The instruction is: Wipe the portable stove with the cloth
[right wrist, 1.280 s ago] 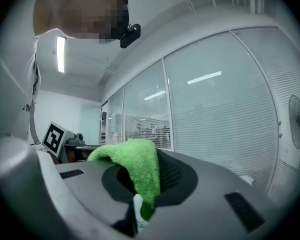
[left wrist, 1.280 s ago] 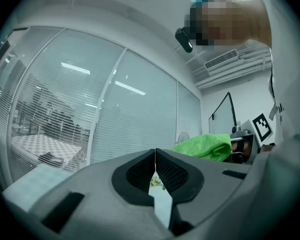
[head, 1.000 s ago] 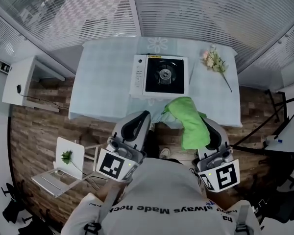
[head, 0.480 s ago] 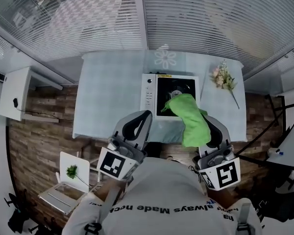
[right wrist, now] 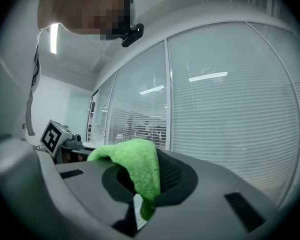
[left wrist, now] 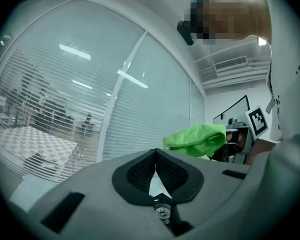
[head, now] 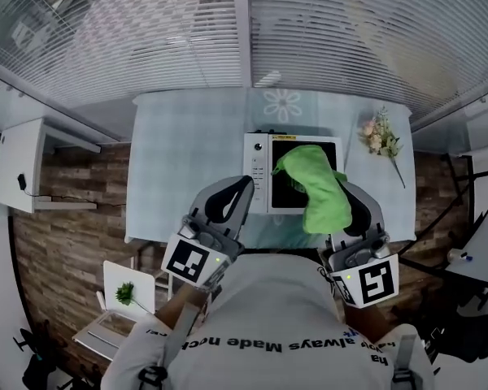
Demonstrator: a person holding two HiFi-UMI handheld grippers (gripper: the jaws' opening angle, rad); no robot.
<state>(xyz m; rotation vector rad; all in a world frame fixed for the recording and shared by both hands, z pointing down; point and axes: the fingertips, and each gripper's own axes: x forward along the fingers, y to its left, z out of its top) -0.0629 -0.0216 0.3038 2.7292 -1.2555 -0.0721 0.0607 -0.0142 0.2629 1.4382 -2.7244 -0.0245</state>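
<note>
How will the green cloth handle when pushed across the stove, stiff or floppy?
Likely floppy: the green cloth droops over the right gripper in folds. Probably light, hanging from one pinch. Its fuzzy pile may drag rather than slide on the portable stove.

stove [head: 259, 174] on table [head: 179, 161] | flowers [head: 380, 135] on table, right of stove

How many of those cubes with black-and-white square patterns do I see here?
2: one black-and-white patterned cube on the left gripper at lower left, another on the right gripper at lower right.
</note>
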